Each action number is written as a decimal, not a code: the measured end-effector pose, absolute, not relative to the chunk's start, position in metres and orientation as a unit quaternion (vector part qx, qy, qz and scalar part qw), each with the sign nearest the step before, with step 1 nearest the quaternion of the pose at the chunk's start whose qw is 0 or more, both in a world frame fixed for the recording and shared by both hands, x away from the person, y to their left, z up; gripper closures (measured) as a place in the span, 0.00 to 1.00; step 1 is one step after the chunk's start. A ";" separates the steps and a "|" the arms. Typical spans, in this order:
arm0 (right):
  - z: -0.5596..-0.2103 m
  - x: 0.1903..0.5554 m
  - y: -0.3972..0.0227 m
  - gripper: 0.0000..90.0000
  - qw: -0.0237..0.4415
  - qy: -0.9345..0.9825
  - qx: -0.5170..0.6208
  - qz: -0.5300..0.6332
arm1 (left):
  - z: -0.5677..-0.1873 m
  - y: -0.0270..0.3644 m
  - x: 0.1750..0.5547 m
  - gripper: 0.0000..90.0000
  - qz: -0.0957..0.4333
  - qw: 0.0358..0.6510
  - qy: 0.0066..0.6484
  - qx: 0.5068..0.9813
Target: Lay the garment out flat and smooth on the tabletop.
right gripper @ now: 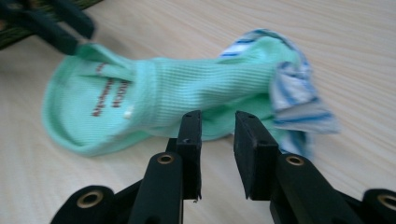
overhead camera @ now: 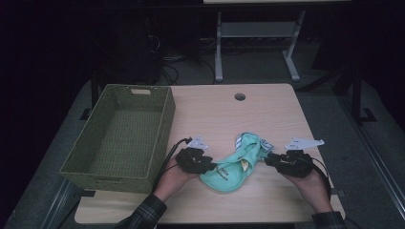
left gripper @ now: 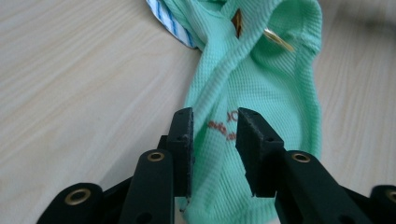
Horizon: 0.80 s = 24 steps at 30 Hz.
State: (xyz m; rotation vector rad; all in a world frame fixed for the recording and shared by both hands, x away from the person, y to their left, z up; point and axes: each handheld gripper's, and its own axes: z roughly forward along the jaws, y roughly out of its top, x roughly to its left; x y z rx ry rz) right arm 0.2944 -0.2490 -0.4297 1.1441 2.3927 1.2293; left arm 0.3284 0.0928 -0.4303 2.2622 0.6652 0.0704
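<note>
— Where do we have the garment now?

— Our mint-green knit garment (overhead camera: 234, 166) lies crumpled on the desk (overhead camera: 267, 109), near the front edge and roughly midway between our two hands. A blue-and-white striped piece (right gripper: 294, 100) is bunched in at its far end, and brown lettering shows on the wide end towards our left.

— And the left gripper?

— The left gripper (left gripper: 215, 128) sits at the garment's left end, just to the right of the green woven basket (overhead camera: 122, 133). In the left gripper view, the cloth runs up from between the two black jaws and away across the desk. The jaws stand a little apart with a clear gap, and the pads are not pressing on the fabric, so we hold nothing there.

— The right one?

— The right gripper (right gripper: 217, 128) is at the opposite end, on the garment's right side. In the right gripper view, the garment lies crosswise just beyond the jaw tips, with the striped piece up and to the right of them. Those jaws are also parted, and we see bare desk between them.

— So the garment is loose?

— Yes, it rests on the desk with a gripper at each end, neither clamped on it.
</note>
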 end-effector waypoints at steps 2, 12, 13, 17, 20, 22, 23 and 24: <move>-0.430 0.291 -0.242 0.80 0.102 0.817 0.380 0.422 | -0.431 0.089 0.332 0.73 0.027 0.383 0.262 0.885; -0.432 0.286 -0.218 0.83 0.081 0.833 0.350 0.421 | -0.434 0.066 0.354 0.74 0.022 0.385 0.255 0.887; -0.432 0.286 -0.216 0.83 0.084 0.834 0.345 0.422 | -0.434 0.063 0.356 0.74 0.023 0.383 0.253 0.888; -0.428 0.282 -0.213 0.84 0.082 0.834 0.338 0.429 | -0.437 0.057 0.360 0.73 0.024 0.378 0.244 0.893; -0.423 0.277 -0.205 0.88 0.074 0.833 0.323 0.442 | -0.439 0.049 0.364 0.73 0.021 0.384 0.246 0.890; -0.427 0.277 -0.198 0.90 0.066 0.837 0.316 0.441 | -0.439 0.045 0.365 0.73 0.020 0.386 0.247 0.889; -0.427 0.277 -0.198 0.90 0.066 0.837 0.316 0.441 | -0.439 0.045 0.365 0.72 0.020 0.386 0.247 0.889; -0.429 0.277 -0.195 0.92 0.066 0.841 0.311 0.438 | -0.439 0.044 0.366 0.72 0.022 0.382 0.240 0.892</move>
